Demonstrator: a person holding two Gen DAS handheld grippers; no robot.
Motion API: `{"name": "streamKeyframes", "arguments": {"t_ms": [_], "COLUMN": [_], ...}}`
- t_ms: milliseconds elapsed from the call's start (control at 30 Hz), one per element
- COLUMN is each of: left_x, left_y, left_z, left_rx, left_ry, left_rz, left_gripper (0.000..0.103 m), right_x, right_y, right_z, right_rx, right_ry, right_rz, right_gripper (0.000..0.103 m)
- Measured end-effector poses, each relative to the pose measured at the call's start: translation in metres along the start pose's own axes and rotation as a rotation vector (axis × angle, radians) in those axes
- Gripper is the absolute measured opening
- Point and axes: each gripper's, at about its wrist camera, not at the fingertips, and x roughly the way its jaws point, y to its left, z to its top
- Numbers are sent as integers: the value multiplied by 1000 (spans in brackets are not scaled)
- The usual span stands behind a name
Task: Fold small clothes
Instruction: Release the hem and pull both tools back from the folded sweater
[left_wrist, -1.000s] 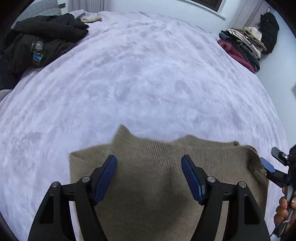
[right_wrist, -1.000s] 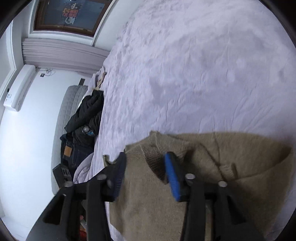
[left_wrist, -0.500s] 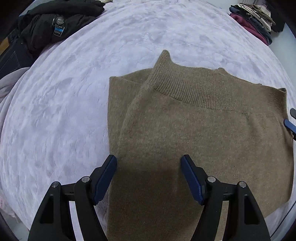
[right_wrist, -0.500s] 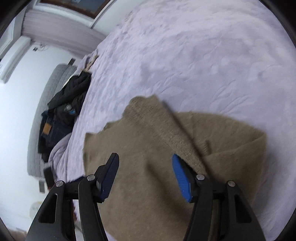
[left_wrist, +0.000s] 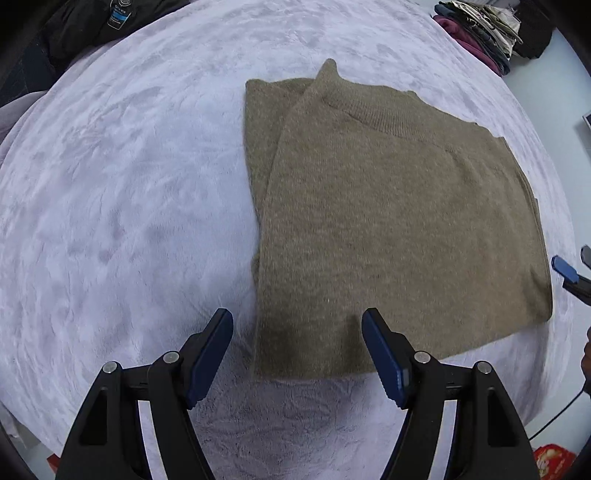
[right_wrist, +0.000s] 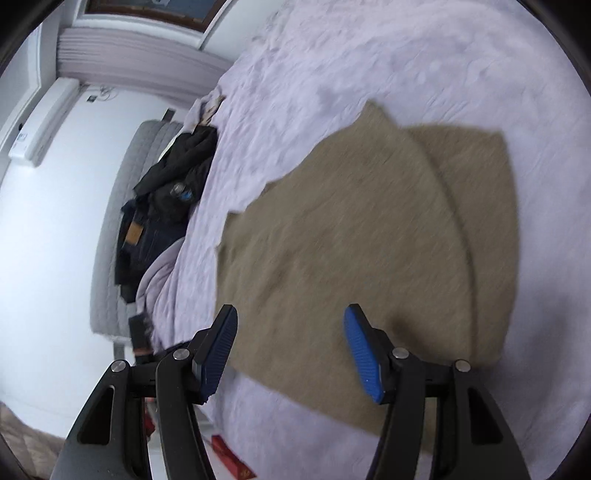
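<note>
A tan knit sweater (left_wrist: 388, 221) lies folded flat on the lilac bedspread (left_wrist: 122, 192), ribbed collar at the far side. My left gripper (left_wrist: 297, 350) is open and empty, hovering over the sweater's near edge without touching it. My right gripper (right_wrist: 290, 349) is open and empty above the same sweater (right_wrist: 351, 240), near its edge; its blue fingertip (left_wrist: 563, 267) shows at the right border of the left wrist view. The right wrist view is motion-blurred.
A black jacket and dark clothes (left_wrist: 110, 22) lie at the far left of the bed, also seen in the right wrist view (right_wrist: 173, 184). A stack of folded clothes (left_wrist: 480, 29) sits at the far right. The bed edge and floor are close below (right_wrist: 229, 458).
Both grippers have pulled back and risen from the sweater, so more of it shows. The right gripper opened wider, letting go of the fabric it was around.
</note>
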Motion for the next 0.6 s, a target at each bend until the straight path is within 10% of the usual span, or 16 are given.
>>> {"name": "streamKeyframes", "arguments": {"t_ms": [233, 467, 533, 567, 600], "left_x": [9, 7, 4, 1, -4], "left_y": [3, 23, 23, 20, 20], "left_z": [-8, -5, -2, -4, -10], "left_rx": [3, 10, 45, 87, 129], "left_ry": [11, 21, 27, 19, 12], "left_rz": [-87, -132, -129, -112, -93], "left_gripper": [58, 17, 10, 10, 10], "right_x": [75, 124, 135, 139, 142], "right_y": [15, 1, -3, -3, -2], "right_z": [-82, -104, -103, -102, -99], "right_rx": [123, 356, 421, 449, 473], "right_ry": [199, 55, 6, -16, -25], "right_rz": [105, 131, 137, 149, 135], "right_gripper": [64, 64, 50, 7, 8]}}
